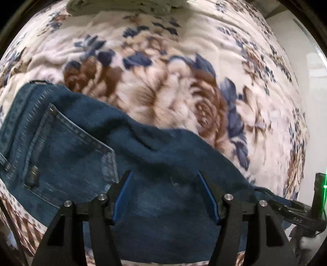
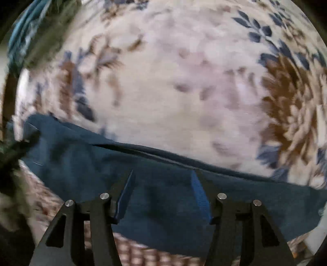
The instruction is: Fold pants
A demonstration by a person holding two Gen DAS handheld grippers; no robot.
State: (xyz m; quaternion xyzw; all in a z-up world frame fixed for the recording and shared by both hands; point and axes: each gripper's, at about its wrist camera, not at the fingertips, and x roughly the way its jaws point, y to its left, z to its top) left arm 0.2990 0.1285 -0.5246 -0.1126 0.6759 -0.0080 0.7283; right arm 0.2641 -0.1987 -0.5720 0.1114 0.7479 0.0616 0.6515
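A: Blue pads line the black fingers of the left gripper [image 1: 164, 180], which are spread wide with nothing between them; under them lies the pants [image 1: 85, 155], dark denim, apparently just beneath, though contact cannot be judged.

B: And the right gripper [image 2: 162, 180]?

A: Spread wide too, pinching nothing, over a plain stretch of the same denim. A folded edge runs across just past its tips.

B: Where are the pants?

A: Flat on a floral blanket [image 1: 184, 86], cream with brown and navy flowers. From the left wrist, a back pocket [image 1: 67, 147] and the waistband show to the left; the legs are cut off below. The right gripper shows at the lower right edge.

B: Anything unclear?

A: Both views are blurred. A pale cloth [image 1: 122, 7] at the top is cropped, and a dark smear [image 2: 14, 147] at the right view's left edge cannot be identified.
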